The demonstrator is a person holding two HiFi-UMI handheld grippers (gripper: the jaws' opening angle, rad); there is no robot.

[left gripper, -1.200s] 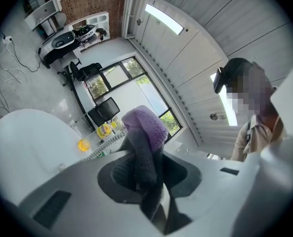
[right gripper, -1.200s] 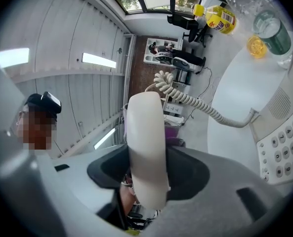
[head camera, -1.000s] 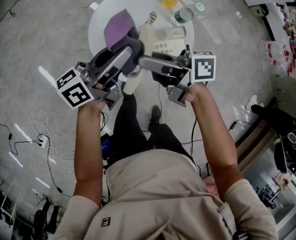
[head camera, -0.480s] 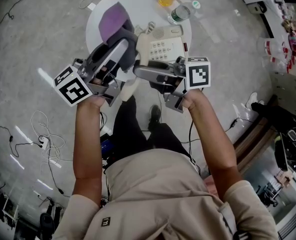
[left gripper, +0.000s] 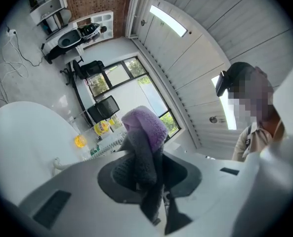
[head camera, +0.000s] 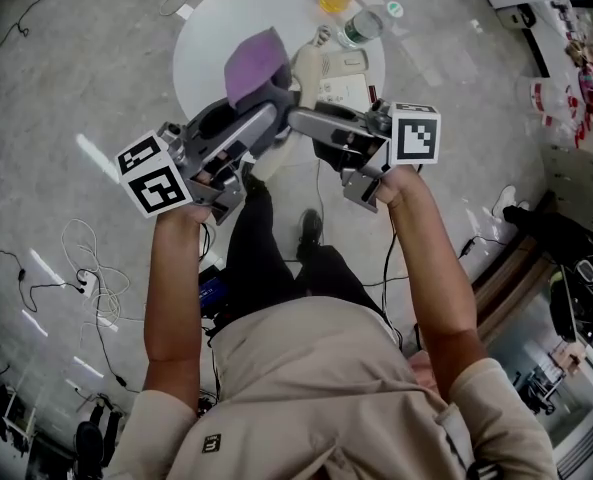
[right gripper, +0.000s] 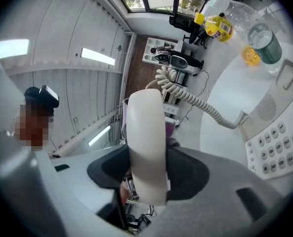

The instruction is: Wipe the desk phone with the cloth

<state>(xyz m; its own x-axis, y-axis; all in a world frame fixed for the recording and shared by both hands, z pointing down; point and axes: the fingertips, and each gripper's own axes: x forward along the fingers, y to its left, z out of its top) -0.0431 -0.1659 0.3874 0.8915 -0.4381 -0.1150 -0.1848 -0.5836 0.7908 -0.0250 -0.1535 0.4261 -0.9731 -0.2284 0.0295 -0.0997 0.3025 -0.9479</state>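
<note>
Head view steeply down; both gripper views close along jaws; shared: table [head camera: 206, 38].

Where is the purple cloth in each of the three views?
Head view: upper centre, the cloth sticks up from the left gripper over the round table.
Left gripper view: centre, the cloth clamped between the jaws.
Right gripper view: centre, a purple sliver of cloth behind the handset.
Shared landmark: the table, at left in the left gripper view, at right in the right gripper view.
</note>
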